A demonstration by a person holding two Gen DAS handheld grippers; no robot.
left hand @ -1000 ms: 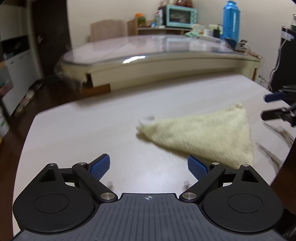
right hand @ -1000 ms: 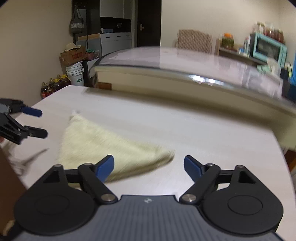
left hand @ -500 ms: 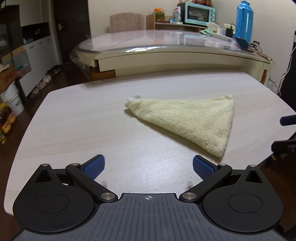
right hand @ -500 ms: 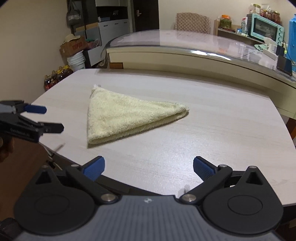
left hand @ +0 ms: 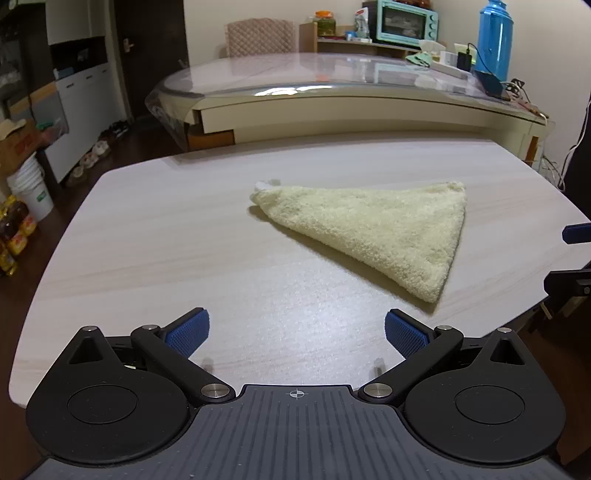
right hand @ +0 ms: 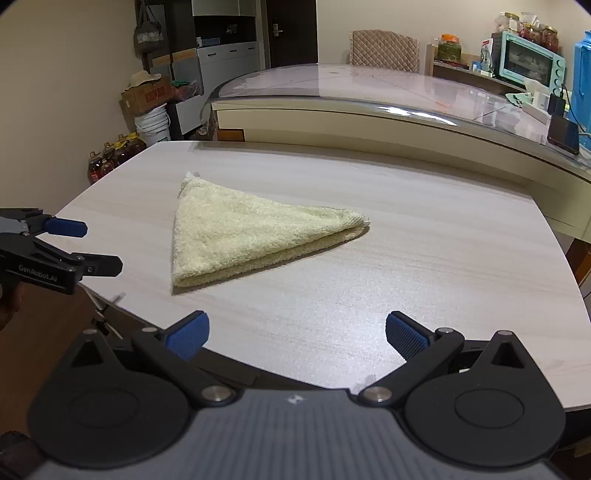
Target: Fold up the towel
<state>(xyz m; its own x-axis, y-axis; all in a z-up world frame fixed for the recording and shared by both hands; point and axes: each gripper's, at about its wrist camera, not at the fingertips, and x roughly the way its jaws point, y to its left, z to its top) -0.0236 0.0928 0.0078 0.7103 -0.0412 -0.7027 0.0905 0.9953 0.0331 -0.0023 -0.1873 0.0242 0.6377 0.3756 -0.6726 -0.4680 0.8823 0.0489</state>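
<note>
While both tools are held low at the near edge of the table (left hand: 155, 236), nothing is gripped: the left gripper (left hand: 295, 328) is seen w/ blue pads spread wide over bare wood, and the right gripper (right hand: 295, 328) is likewise fully spread, nothing between its pads. Just beyond, approx mid-table, the towel (left hand: 373, 229) is laid flat, folded into a triangle, apart from both tools. From the left view its long folded edge runs from far-left down to a near-right tip. From the right view the layered corner points right. Behind, a glass-topped table (right hand: 369, 92) is seen, w/ a teal oven (left hand: 406, 20) & blue flask (left hand: 495, 37) farther back
</note>
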